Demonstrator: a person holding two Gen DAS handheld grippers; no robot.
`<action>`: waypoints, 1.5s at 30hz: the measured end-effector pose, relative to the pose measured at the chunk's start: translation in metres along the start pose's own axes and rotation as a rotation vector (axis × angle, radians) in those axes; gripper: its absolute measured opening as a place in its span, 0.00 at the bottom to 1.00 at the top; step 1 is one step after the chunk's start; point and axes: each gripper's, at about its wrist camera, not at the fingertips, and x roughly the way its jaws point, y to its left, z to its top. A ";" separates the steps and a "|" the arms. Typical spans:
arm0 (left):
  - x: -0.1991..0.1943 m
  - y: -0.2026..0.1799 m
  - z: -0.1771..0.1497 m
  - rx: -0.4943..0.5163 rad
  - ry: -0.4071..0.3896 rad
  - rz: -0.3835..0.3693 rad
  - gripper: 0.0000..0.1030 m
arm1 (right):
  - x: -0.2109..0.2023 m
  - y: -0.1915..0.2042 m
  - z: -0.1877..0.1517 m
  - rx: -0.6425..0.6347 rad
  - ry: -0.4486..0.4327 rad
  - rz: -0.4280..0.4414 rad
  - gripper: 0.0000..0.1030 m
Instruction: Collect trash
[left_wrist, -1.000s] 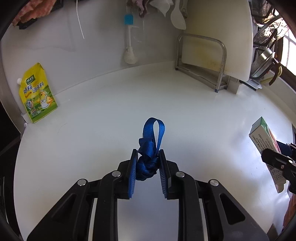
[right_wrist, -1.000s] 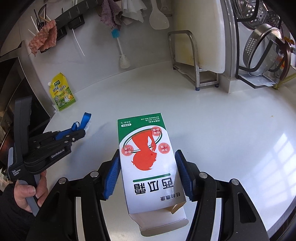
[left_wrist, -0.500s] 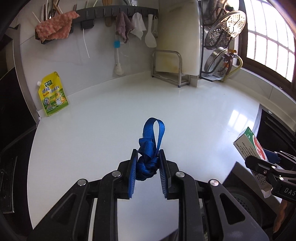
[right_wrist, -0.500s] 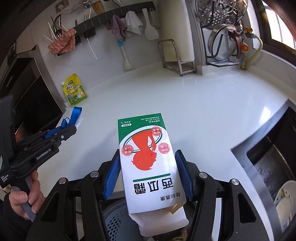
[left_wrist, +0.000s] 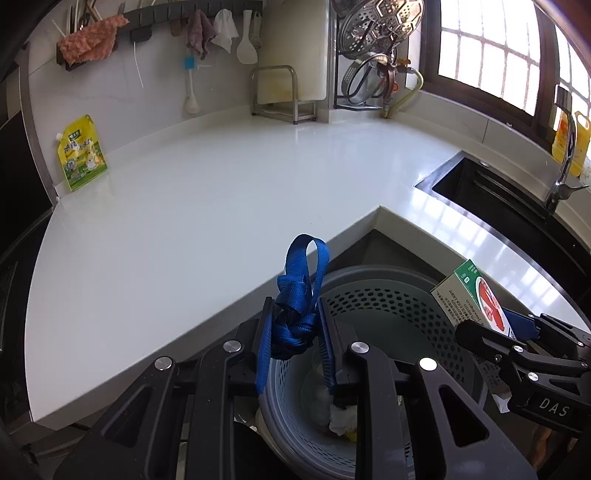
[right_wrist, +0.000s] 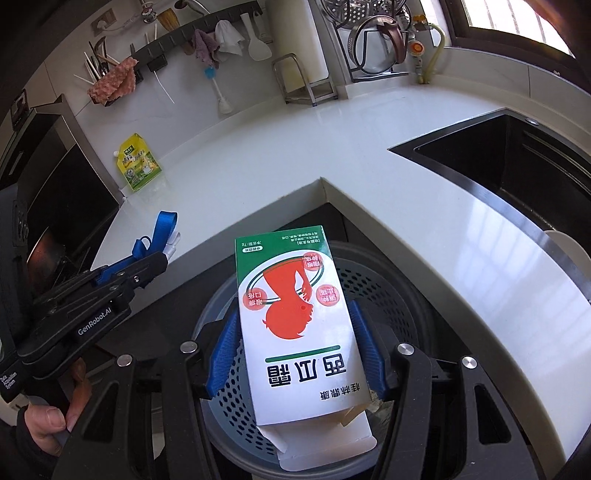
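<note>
The left gripper (left_wrist: 295, 332) holds a knotted blue strap (left_wrist: 295, 325) with its jaws drawn narrow; the knot sits between the pads and a loop stands up ahead of the fingertips. The strap is woven webbing: light, soft and limp. It compresses under the pads, so the bulky knot is the correct place to hold it; the free loop would slide or fold.

The right gripper (right_wrist: 295, 354) clamps a green-and-white carton (right_wrist: 295, 325) across its two long sides, jaws about half wide. The carton projects ahead of the fingertips and behind them, where an open flap shows. It appears empty and light. Thin card is stiff along its edges but dents on its broad faces, so moderate pressure near mid-length is suitable. The printed surface looks smooth and may slip.

A grey perforated bin (right_wrist: 388, 295) lies directly below both sets of jaws, beside the white counter (left_wrist: 184, 221). Crumpled waste lies in its bottom. On release, both items should drop freely.
</note>
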 end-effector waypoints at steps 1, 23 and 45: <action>0.001 -0.002 -0.003 0.000 0.008 0.000 0.22 | 0.001 0.001 -0.003 -0.003 0.004 -0.004 0.55; -0.012 -0.007 -0.025 -0.013 0.031 0.017 0.68 | -0.016 -0.010 -0.028 0.056 -0.024 0.017 0.73; -0.023 0.005 -0.031 -0.078 0.006 0.028 0.86 | -0.022 -0.004 -0.041 0.046 -0.049 -0.020 0.73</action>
